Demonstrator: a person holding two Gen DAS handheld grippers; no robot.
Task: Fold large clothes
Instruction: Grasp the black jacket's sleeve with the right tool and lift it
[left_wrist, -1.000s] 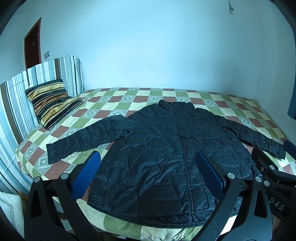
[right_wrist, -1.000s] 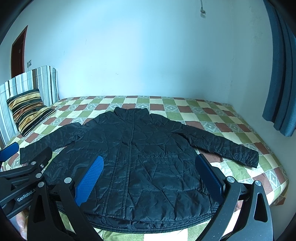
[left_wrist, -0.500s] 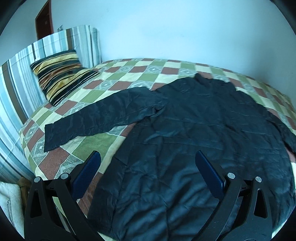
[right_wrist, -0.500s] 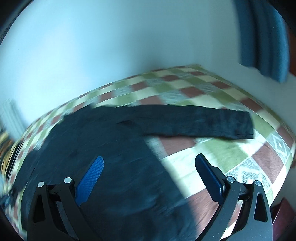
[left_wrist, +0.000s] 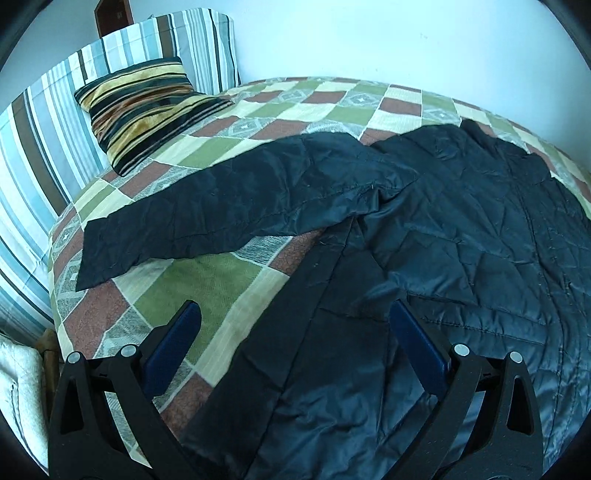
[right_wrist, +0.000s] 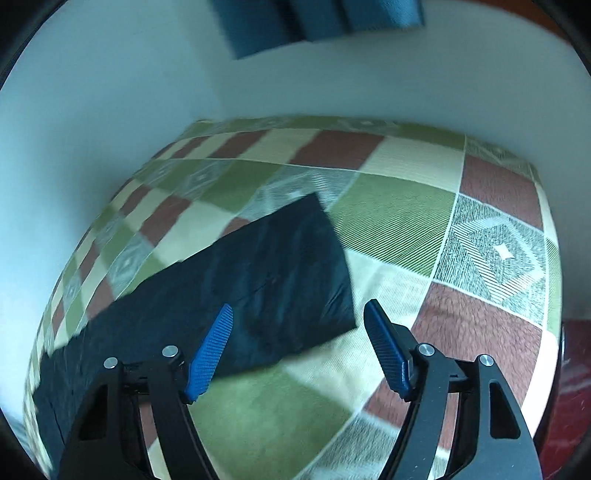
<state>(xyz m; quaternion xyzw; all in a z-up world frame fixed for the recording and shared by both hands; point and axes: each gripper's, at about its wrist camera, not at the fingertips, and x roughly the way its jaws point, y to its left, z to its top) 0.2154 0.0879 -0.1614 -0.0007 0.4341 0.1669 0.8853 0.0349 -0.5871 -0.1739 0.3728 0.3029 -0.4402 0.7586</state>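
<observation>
A black quilted jacket (left_wrist: 461, 236) lies flat on the checked bedspread (left_wrist: 207, 280). Its left sleeve (left_wrist: 207, 218) stretches out to the left. My left gripper (left_wrist: 295, 328) is open and empty, low over the jacket's left side edge. In the right wrist view the jacket's right sleeve end (right_wrist: 280, 273) lies on the bedspread (right_wrist: 406, 221). My right gripper (right_wrist: 299, 328) is open and empty, just above the sleeve cuff, which sits between the blue pads.
A striped pillow (left_wrist: 147, 103) leans on the striped headboard (left_wrist: 40, 147) at the left. A white cloth (left_wrist: 22, 391) lies below the bed's corner. Blue curtains (right_wrist: 314, 22) hang by the white wall beyond the bed's right edge (right_wrist: 550, 258).
Both grippers moved apart and down toward the bed. The left one closed in on the jacket's left side, the right one swung right to the right sleeve cuff and narrowed slightly.
</observation>
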